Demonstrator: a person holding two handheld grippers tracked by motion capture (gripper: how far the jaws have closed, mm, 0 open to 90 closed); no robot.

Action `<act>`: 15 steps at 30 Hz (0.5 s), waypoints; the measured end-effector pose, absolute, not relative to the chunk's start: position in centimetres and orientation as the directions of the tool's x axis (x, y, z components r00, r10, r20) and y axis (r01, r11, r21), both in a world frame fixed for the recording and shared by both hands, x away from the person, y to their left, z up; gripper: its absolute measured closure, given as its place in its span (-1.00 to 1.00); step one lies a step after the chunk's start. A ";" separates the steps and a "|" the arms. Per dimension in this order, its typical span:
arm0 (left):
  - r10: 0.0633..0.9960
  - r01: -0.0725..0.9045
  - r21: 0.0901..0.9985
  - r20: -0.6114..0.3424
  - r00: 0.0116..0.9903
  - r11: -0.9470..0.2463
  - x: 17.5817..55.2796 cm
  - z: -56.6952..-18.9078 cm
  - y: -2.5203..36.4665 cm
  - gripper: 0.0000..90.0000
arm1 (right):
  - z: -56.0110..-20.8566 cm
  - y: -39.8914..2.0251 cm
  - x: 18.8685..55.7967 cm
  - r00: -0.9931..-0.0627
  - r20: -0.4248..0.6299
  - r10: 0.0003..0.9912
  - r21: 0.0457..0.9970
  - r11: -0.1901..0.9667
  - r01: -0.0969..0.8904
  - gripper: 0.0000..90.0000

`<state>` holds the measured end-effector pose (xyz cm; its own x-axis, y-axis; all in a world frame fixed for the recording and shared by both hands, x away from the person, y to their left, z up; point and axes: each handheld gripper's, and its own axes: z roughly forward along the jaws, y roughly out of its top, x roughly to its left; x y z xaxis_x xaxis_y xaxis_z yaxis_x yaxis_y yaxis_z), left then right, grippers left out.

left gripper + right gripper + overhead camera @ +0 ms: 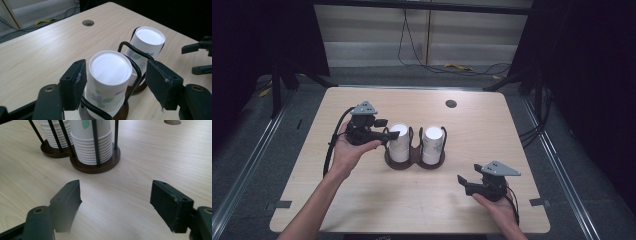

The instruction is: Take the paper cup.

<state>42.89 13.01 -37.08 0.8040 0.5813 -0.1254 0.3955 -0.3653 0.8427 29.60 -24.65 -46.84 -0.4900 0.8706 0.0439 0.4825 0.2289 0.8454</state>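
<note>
Nearest to the person, the right hand (pixel 498 202) rests low on the near right part of the table (pixel 362 200), holding the right gripper (pixel 463 181), which points left and a little toward the cup stands. Its two black jaws stand wide apart with bare table wood between them, and they hold nothing. A bit farther in, the left forearm comes up from the bottom edge, and the left hand (pixel 348 150) grips the left gripper (pixel 393 135) from below, with the grey three-cornered plate (pixel 364 107) on top. This gripper points right, at the left stack of paper cups (pixel 399 142). In the left gripper view the top cup (pixel 108 80) sits between the two jaws. The left pad is touching or almost touching the cup's side, and the right pad stands clear of it with a gap, so the cup is not squeezed. The cups are white with little green and purple flowers, and they sit upside down, one over the other. Each stack stands in a holder (pixel 414 161) with a round brown base and black wire bars around it. The two holders touch side by side in the middle of the table. The right stack of cups (pixel 433 145) stands in the second holder, untouched. Farther back, near the far edge, there is a small round hole (pixel 451 104) in the table top.
</note>
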 end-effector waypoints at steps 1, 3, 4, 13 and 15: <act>0.578 0.398 0.840 -0.128 0.806 -0.368 43.0 -37.0 12.9 -0.25 | -46.8 -24.6 29.6 -0.490 0.047 0.871 0.844 0.227 0.486 -0.46; 0.579 0.404 0.832 -0.127 0.806 -0.380 43.3 -37.0 12.7 -0.25 | -46.9 -24.6 29.6 -0.492 0.042 0.870 0.844 0.232 0.483 -0.46; 0.577 0.409 0.824 -0.126 0.807 -0.392 43.4 -36.9 12.6 -0.26 | -46.9 -24.6 29.6 -0.493 0.042 0.869 0.844 0.233 0.483 -0.46; 0.578 0.449 0.754 -0.114 0.808 -0.479 44.6 -37.1 12.3 -0.35 | -46.9 -24.6 29.6 -0.493 0.049 0.868 0.840 0.231 0.491 -0.46; 0.567 0.456 0.747 -0.129 0.814 -0.484 44.9 -37.2 12.2 -0.37 | -46.9 -24.5 29.5 -0.495 0.049 0.867 0.839 0.233 0.492 -0.46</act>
